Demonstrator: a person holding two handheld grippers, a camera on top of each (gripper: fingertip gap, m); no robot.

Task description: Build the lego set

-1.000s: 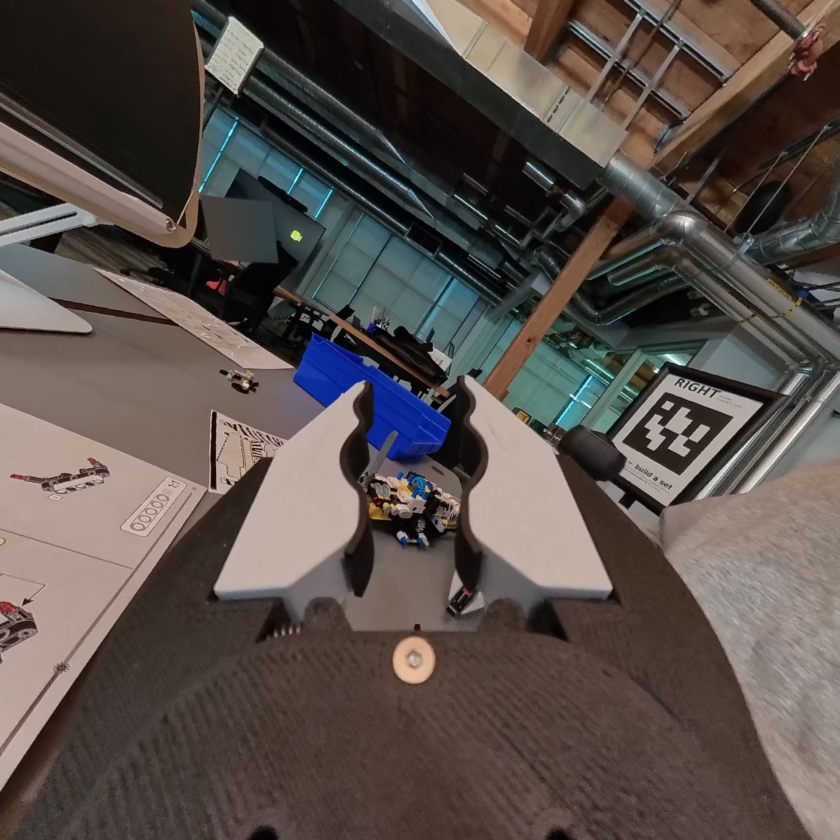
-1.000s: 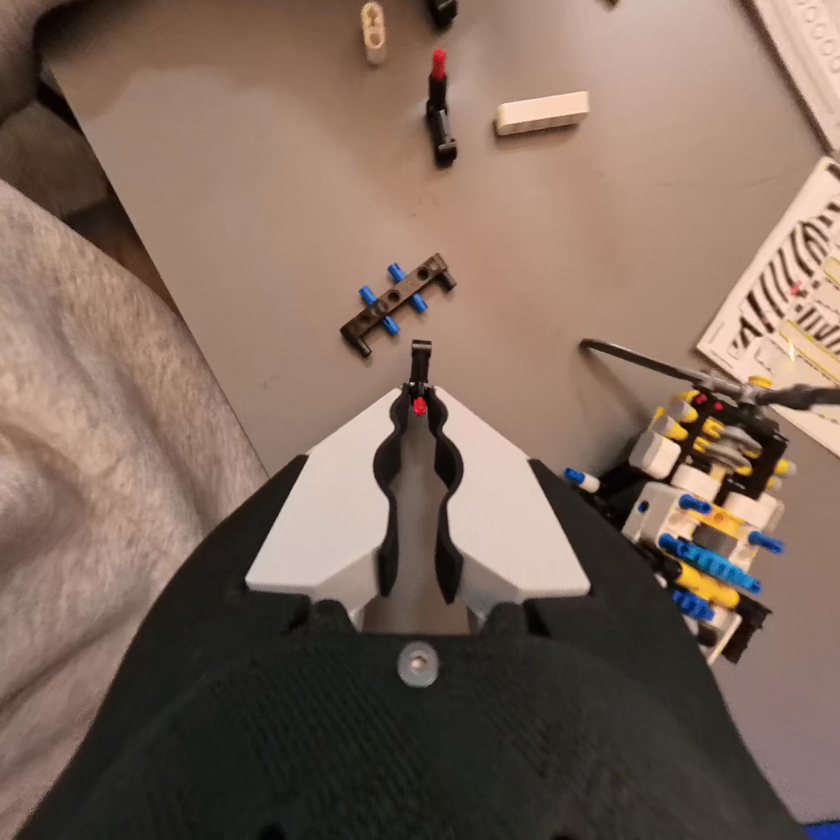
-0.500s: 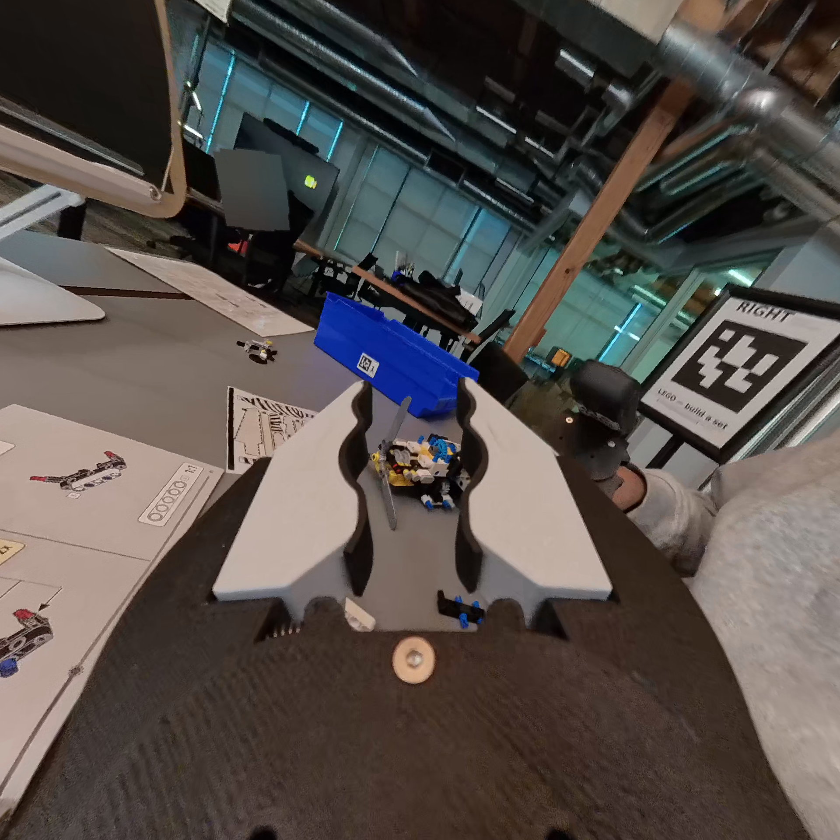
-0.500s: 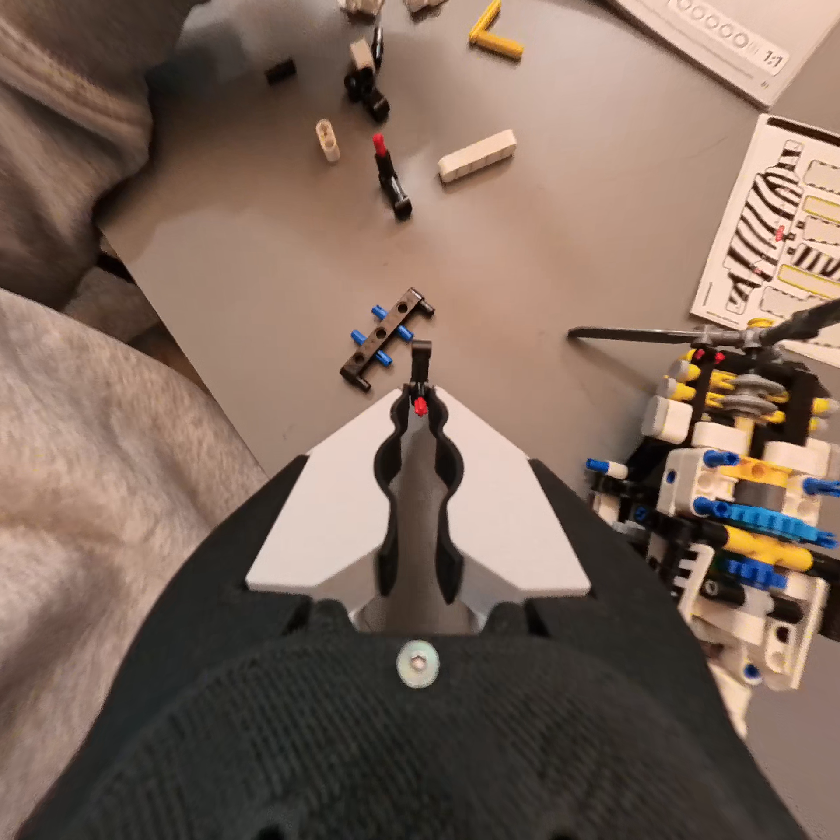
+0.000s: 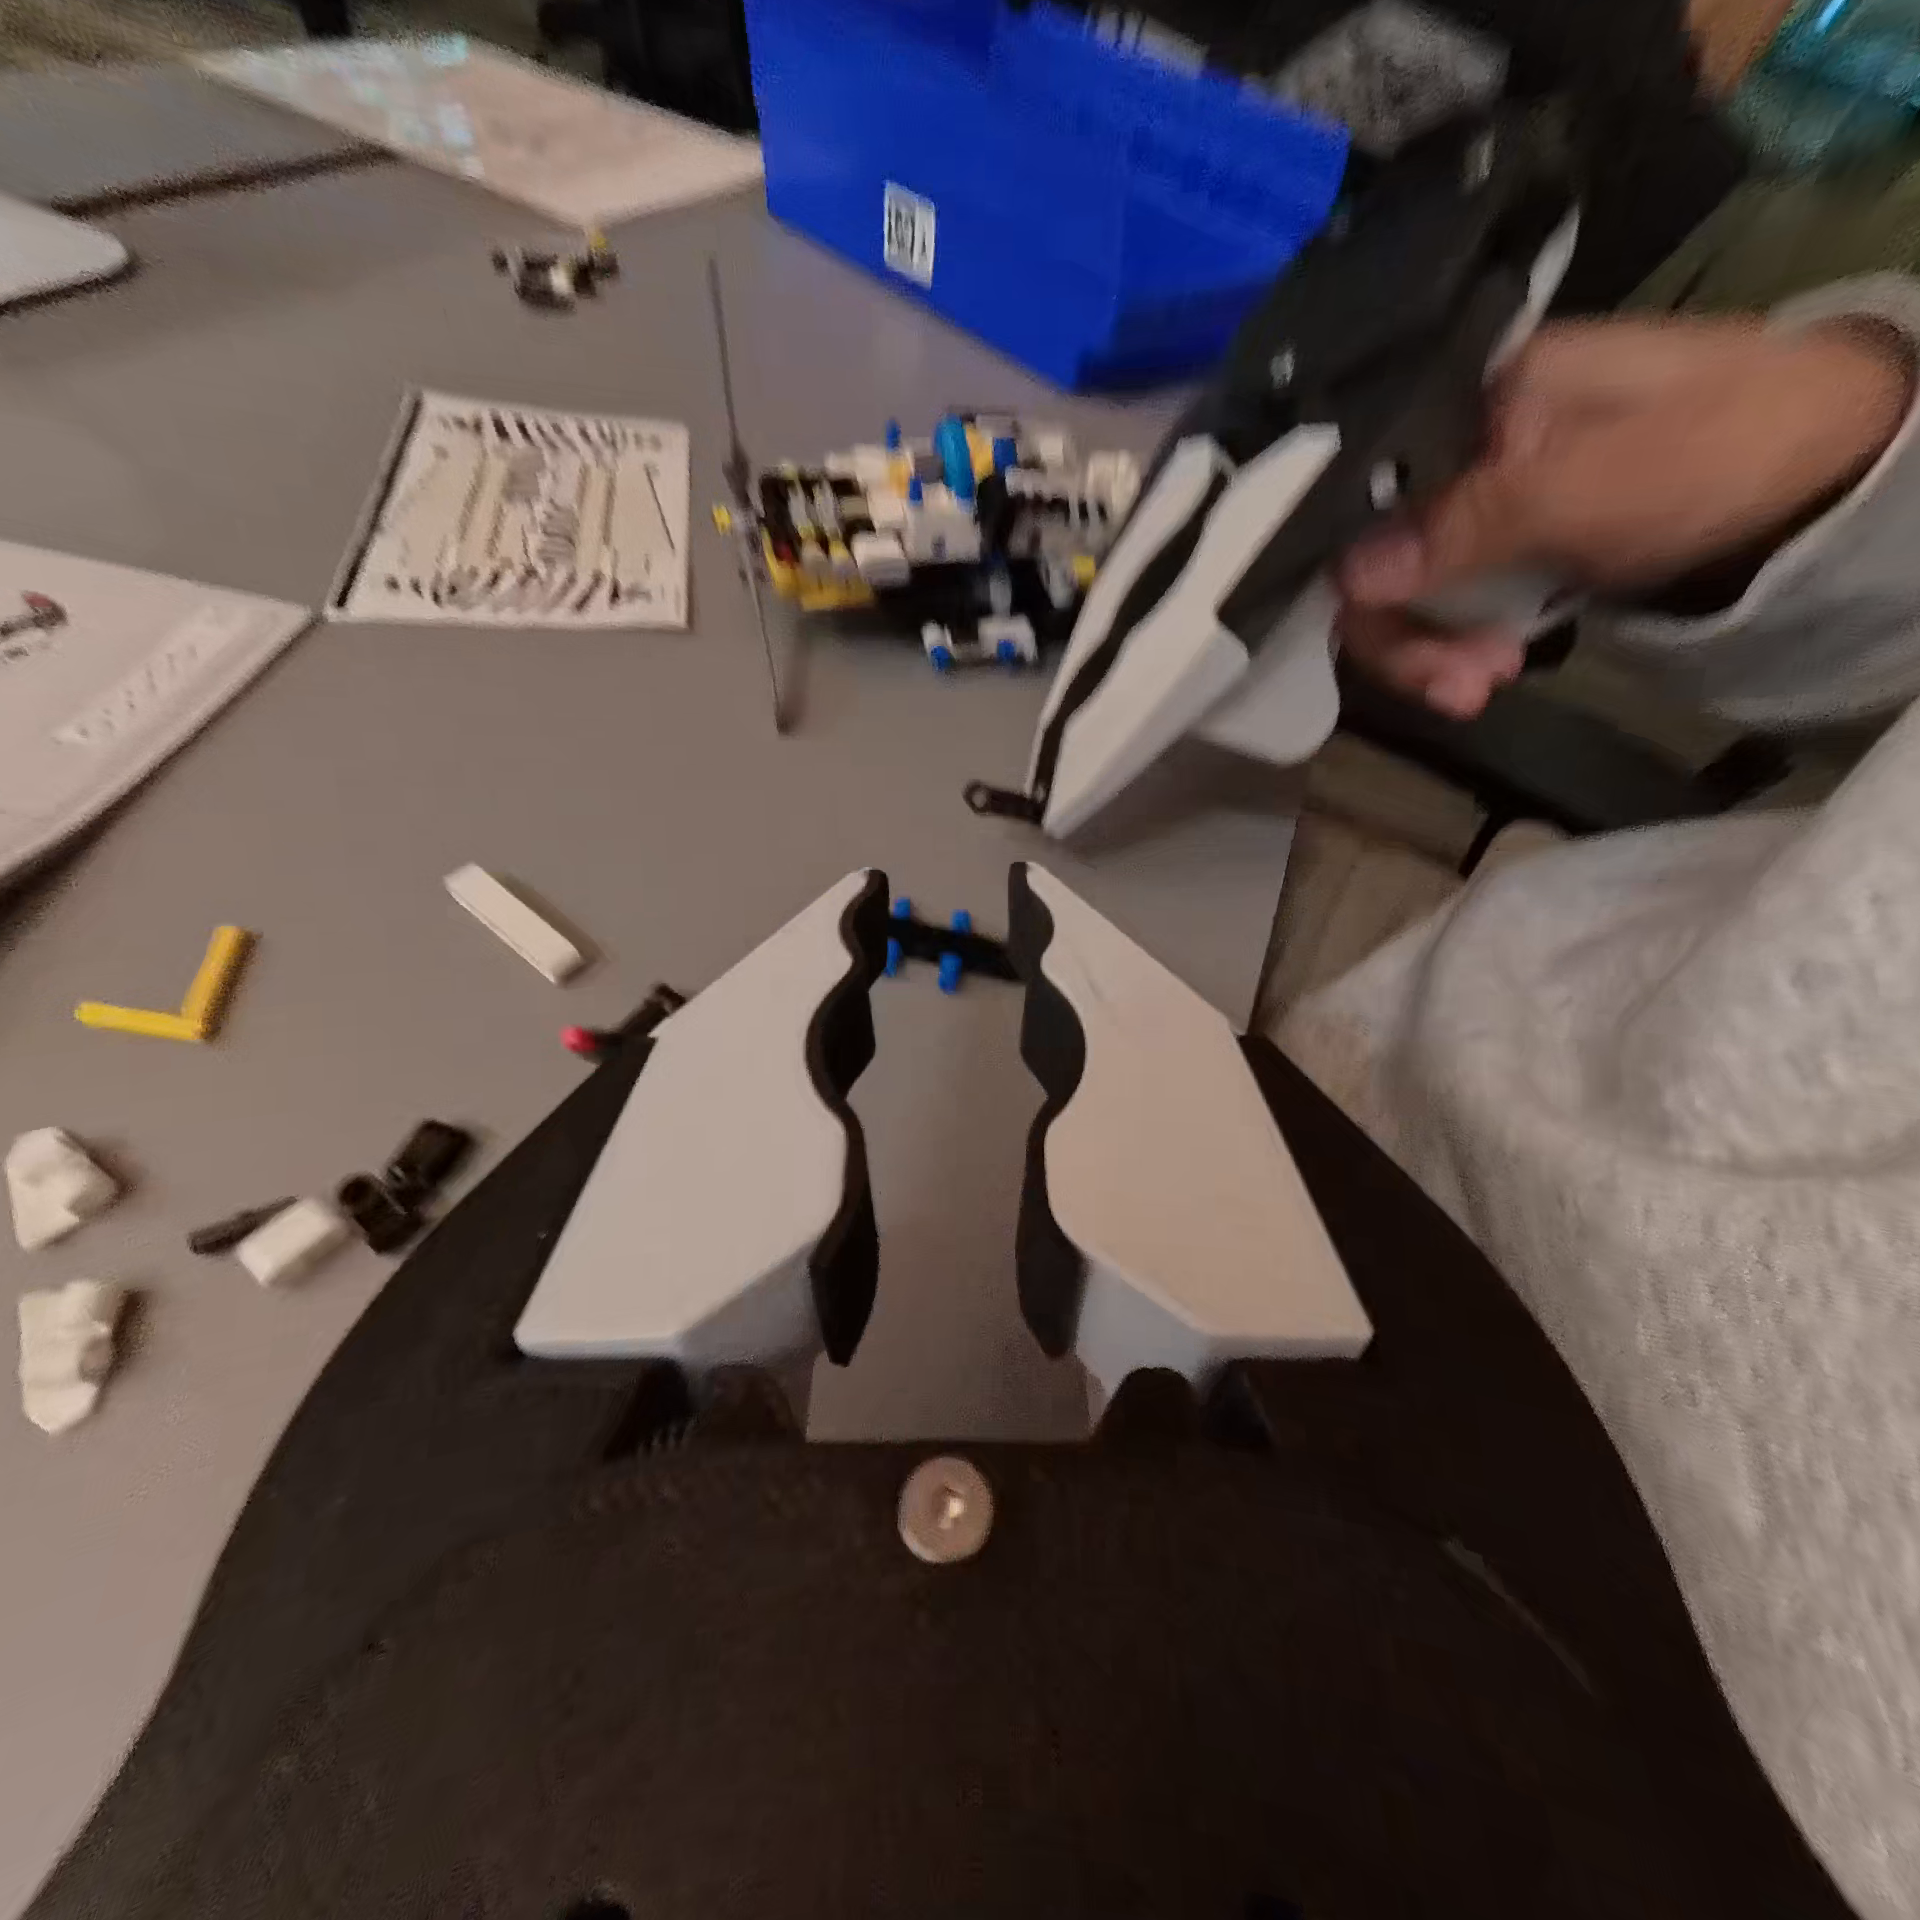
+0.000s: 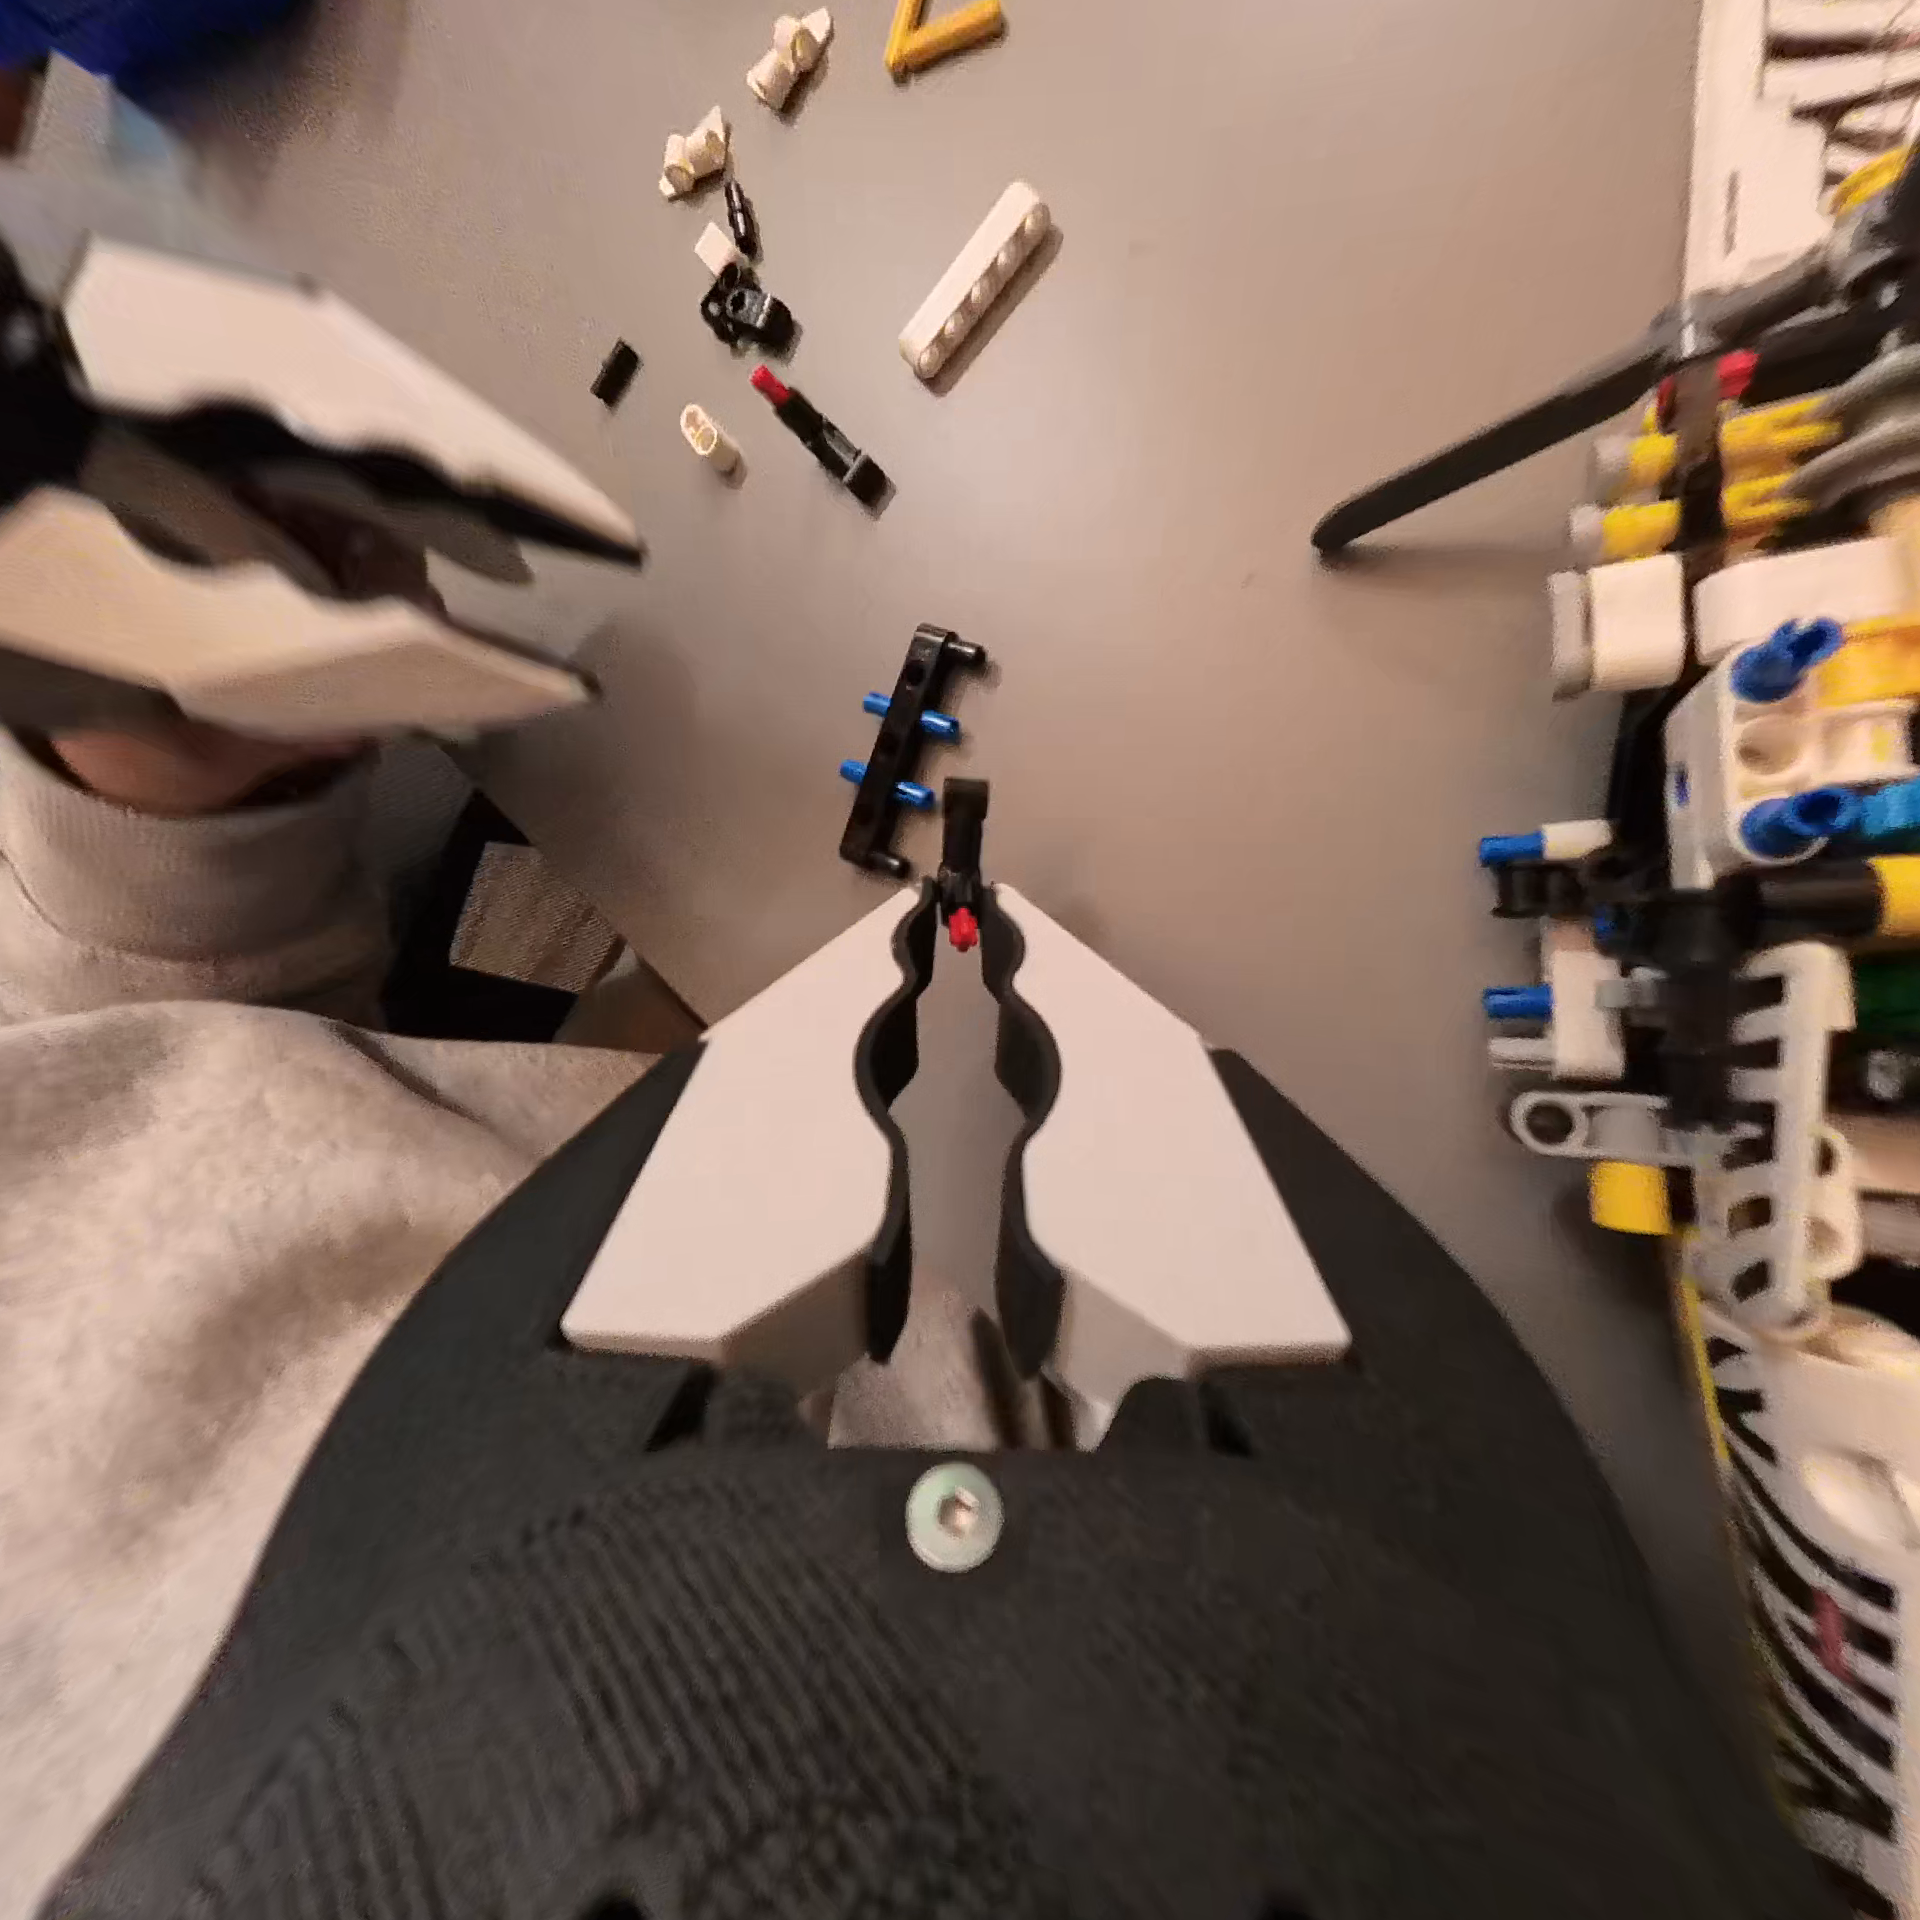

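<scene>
1. Right gripper (image 6: 958,902) — jaws pinched nearly together at the tips on a small black connector with a red pin (image 6: 962,868). The piece sticks forward past the tips, its free end clear, presumably so it can be pushed into a mate.

2. Black beam with blue pins (image 6: 902,750) — flat on the grey table (image 6: 1195,312), just ahead of and beside the held connector, not touching it. Likely the part the connector is meant to join.

3. Left gripper (image 5: 943,883) — jaws parted with a clear gap, holding nothing. Seen from its own camera, the beam with blue pins (image 5: 940,948) lies on the table between the tips, which suggests it is placed to close on the beam and steady it.

4. Loose parts, middle distance — a white beam (image 6: 975,278), a second black piece with a red tip (image 6: 821,424), a small black connector (image 6: 746,312), small white pieces and a yellow angle piece (image 5: 171,992). All lie well apart, within reach.

5. Partly built helicopter model (image 6: 1714,831) — stands on the table to the right, rotor blade (image 6: 1475,457) reaching out over the table. Built far enough to show gears and frame; much remains unfitted, judging by the loose parts.

6. Far edge — striped sticker sheet (image 5: 520,514), instruction booklet (image 5: 94,675), blue bin (image 5: 1029,197).
</scene>
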